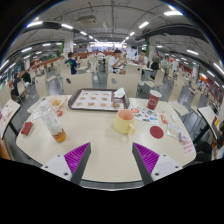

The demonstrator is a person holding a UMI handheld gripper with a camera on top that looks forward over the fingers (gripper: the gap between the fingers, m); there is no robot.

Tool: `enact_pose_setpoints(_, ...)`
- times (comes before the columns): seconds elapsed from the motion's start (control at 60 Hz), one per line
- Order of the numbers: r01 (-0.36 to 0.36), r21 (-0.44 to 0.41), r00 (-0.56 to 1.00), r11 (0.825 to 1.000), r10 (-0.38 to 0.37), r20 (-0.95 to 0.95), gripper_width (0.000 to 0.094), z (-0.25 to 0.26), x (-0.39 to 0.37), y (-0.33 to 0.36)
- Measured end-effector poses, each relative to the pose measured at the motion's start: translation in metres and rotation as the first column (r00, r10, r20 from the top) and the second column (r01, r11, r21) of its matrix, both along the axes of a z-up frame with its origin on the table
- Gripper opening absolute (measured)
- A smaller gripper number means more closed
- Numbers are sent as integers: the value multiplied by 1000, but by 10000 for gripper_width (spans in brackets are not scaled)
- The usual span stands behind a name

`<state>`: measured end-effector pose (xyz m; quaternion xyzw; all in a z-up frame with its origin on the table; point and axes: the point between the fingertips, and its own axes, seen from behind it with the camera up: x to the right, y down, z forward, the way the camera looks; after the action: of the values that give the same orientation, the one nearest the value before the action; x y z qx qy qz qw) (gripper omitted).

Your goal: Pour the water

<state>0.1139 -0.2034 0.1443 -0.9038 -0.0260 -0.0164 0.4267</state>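
My gripper hovers open over the near part of a round cream table, its two purple pads wide apart with only bare tabletop between them. Just ahead of the fingers, slightly to the right, stands a pale yellow mug. Farther left stands a bottle with a white cap and amber liquid in it. A cup with a dark red sleeve stands beyond the mug on the right.
A tray with a patterned sheet lies at the table's far side. A red round lid and a small red thing lie on the table. Chairs and other tables fill the hall behind.
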Motion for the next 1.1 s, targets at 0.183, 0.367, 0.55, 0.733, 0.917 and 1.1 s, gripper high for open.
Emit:
enact_pose_setpoints(0.183,17,-6,1000,1000,-17,26,850,-7,-11,2)
enact_pose_setpoints(0.367,18,-32,999,999,-17,43,848,-26,-46,-22)
enact_pose_setpoints(0.55,-6,-37,1000,999,6,-8,849,-52,-120,-37)
enact_pose_setpoints(0.733,-58,18,994,998,59,-89,849,-68,-212,-9)
enact_pose_setpoints(0.917,-55,141,992,989,71,-109,850,-70,-258,58)
enact_pose_setpoints(1.1,-16,233,997,972,34,-71,826,-80,-255,123)
